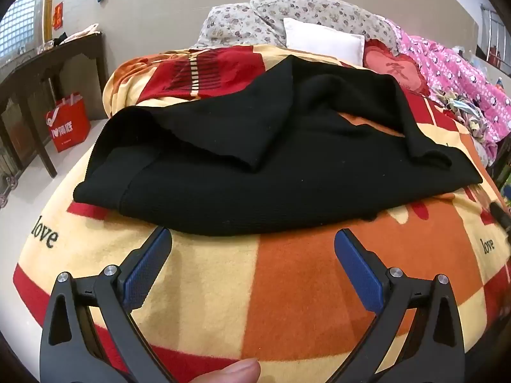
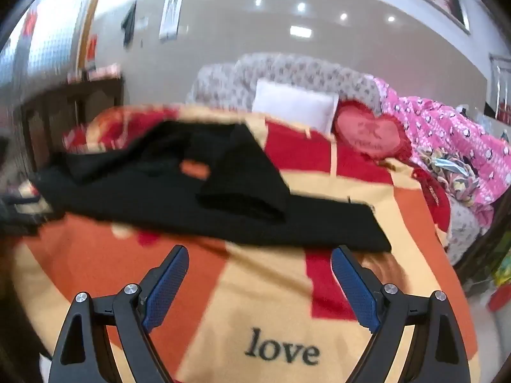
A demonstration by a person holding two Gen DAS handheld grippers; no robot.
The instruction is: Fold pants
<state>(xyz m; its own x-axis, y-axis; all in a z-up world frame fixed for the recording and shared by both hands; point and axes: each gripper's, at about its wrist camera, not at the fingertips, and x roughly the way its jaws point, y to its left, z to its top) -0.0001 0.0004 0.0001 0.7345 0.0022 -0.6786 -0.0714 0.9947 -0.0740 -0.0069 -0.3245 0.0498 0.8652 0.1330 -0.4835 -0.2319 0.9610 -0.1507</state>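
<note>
Black pants (image 1: 271,159) lie loosely folded on a bed blanket, with one layer turned over the top. In the right wrist view the pants (image 2: 204,201) lie across the middle, blurred. My left gripper (image 1: 254,239) is open and empty, its blue pads (image 1: 148,265) just short of the pants' near edge. My right gripper (image 2: 258,255) is open and empty, close to the pants' near right edge. The tip of the right gripper (image 1: 501,215) shows at the right edge of the left wrist view.
The orange, red and cream blanket (image 1: 287,287) covers the bed. A white pillow (image 1: 324,43), a red heart cushion (image 2: 370,137) and pink bedding (image 1: 456,73) lie at the far end. A dark wooden table (image 1: 48,73) and a red bag (image 1: 68,121) stand at the left.
</note>
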